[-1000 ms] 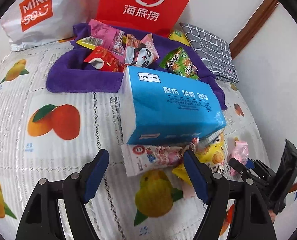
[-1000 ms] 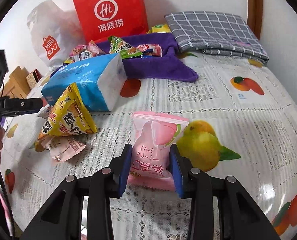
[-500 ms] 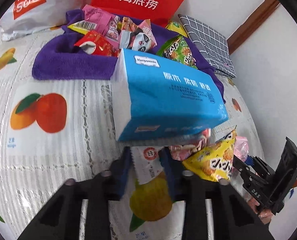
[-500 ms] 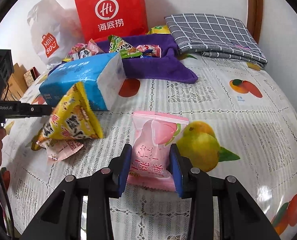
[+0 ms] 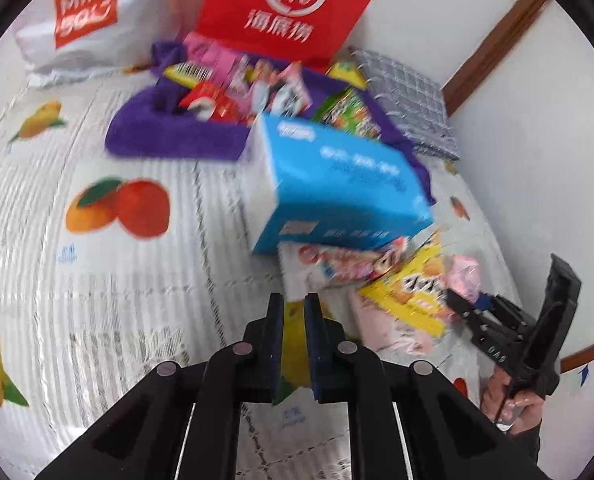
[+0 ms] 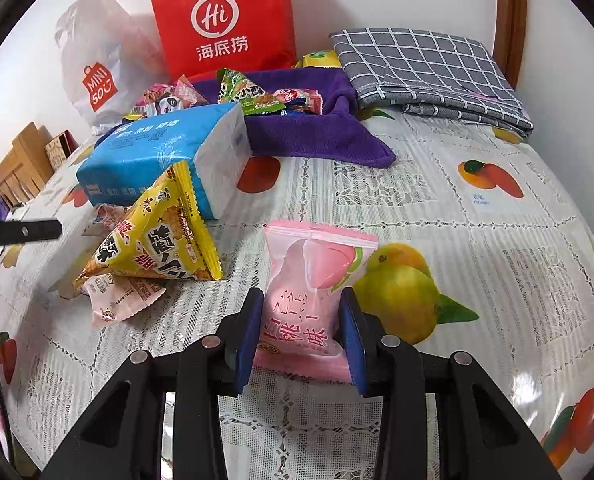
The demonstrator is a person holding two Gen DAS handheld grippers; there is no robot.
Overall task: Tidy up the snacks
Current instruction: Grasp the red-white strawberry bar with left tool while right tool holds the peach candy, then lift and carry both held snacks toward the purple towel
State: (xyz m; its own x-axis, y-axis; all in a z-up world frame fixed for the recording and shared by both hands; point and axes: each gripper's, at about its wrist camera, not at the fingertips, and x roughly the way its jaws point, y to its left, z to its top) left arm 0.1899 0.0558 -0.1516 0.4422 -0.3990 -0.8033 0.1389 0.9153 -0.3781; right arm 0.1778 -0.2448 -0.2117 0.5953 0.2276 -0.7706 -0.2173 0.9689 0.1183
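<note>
Moved since a second ago: the left gripper had its jaws wide apart and now has them together. The yellow triangular packet has tipped and shifted. The right gripper and its load look unchanged.
Tablecloth: fruit-printed, and it carries everything.
Purple towel: at the far side against the red bag, with a heap of snacks on it. This is probably the collecting spot.
Blue tissue pack: lies between both grippers and the towel, with its white end towards the right gripper.
Yellow triangular packet: leans just in front of the tissue pack, to the left of the right gripper.
White-and-red packet: straight ahead of the left tips. Its near end is at them, and its long axis runs away to the right, under the tissue pack's edge.
Pink peach packet: stands between the right pads, its long axis along the gripper's line and its top seam pointing away.
Left tool: closed. Blur hides whether a sliver of the white-and-red wrapper is nipped.
Right tool: clamped on the pink peach packet.
Key relation: the towel lies ahead and left of the right gripper. The carry likely has to clear the tissue pack's white end.
</note>
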